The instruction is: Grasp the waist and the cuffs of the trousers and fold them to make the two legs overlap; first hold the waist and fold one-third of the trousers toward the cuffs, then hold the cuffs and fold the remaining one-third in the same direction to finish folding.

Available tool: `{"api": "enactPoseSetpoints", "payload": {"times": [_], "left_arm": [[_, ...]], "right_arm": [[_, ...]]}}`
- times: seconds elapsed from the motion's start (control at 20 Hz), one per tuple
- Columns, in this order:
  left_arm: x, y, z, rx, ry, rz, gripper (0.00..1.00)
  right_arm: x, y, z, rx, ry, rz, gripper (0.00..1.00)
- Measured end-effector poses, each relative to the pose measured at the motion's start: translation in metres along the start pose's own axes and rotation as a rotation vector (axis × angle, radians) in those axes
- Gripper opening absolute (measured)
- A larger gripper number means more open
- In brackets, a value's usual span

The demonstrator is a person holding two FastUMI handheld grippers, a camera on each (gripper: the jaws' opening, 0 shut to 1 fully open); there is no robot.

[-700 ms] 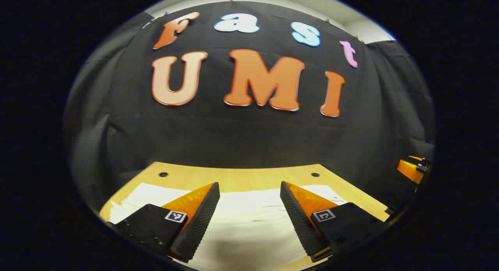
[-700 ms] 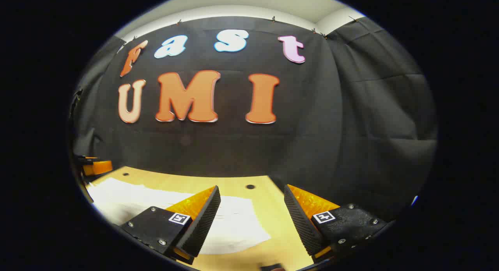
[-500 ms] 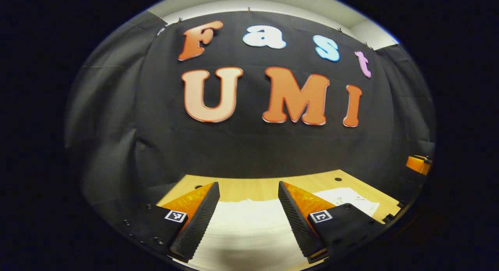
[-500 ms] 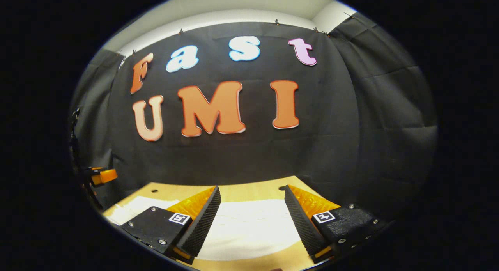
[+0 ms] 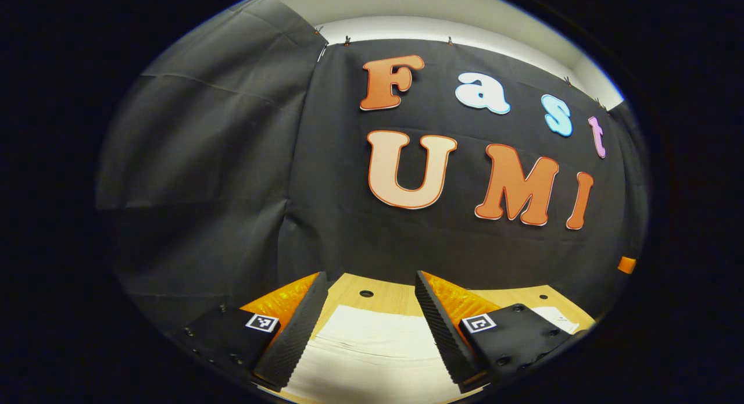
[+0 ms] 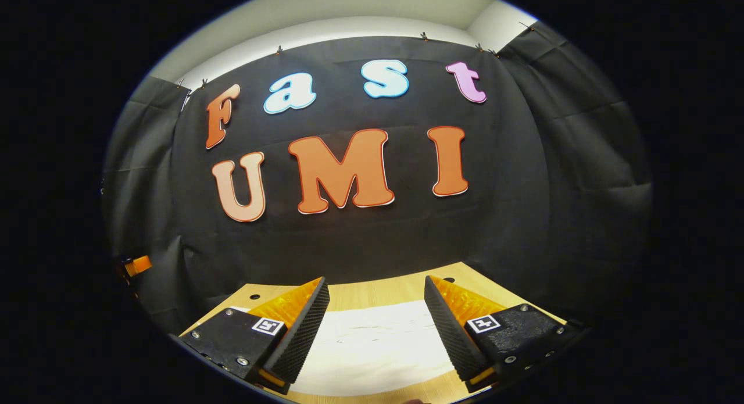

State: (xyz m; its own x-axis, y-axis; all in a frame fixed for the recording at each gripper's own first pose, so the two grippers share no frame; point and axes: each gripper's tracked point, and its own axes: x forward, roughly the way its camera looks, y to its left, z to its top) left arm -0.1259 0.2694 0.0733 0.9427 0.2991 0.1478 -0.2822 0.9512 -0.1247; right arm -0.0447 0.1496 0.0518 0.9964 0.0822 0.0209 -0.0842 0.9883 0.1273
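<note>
White cloth between the fingers: the left gripper (image 5: 367,328) has its fingers spread wide with nothing between them; pale fabric lies on the table below the gap, not touched as far as the left gripper view shows
Right gripper: the right gripper (image 6: 375,331) is likewise wide open and holds nothing; the same pale fabric shows under its gap in the right gripper view
Trousers: the trousers (image 6: 378,346) lie flat on the table as a pale, smooth sheet; in the left gripper view the trousers (image 5: 378,349) reach close to the far edge of the table, with a further pale strip off to the right; which end is waist and which is cuffs I cannot tell
Table: the wooden table (image 6: 372,293) shows a bare band beyond the cloth, with small round holes near its far edge; the same table (image 5: 401,296) appears in the left gripper view
Beyond: black cloth wall (image 6: 523,206) behind the table
Progress: judged from open, empty fingers poised above flat cloth, no fold is in hand now; whether the legs already overlap or any third is folded cannot be told, since little of the garment shows
Left to do: a grasp on an edge comes next; at the least the closing fold remains unconfirmed
</note>
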Motion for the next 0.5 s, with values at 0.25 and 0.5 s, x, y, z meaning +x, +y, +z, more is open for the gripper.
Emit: {"api": "enactPoseSetpoints", "payload": {"times": [0.25, 0.5], "left_arm": [[0.002, -0.003, -0.007, -0.028, 0.018, -0.040, 0.99], [0.014, -0.021, -0.026, -0.040, 0.076, -0.066, 0.99]], "right_arm": [[-0.003, -0.023, -0.002, 0.041, 0.029, -0.045, 1.00], [0.003, -0.070, -0.026, 0.137, 0.105, -0.127, 0.97]]}}
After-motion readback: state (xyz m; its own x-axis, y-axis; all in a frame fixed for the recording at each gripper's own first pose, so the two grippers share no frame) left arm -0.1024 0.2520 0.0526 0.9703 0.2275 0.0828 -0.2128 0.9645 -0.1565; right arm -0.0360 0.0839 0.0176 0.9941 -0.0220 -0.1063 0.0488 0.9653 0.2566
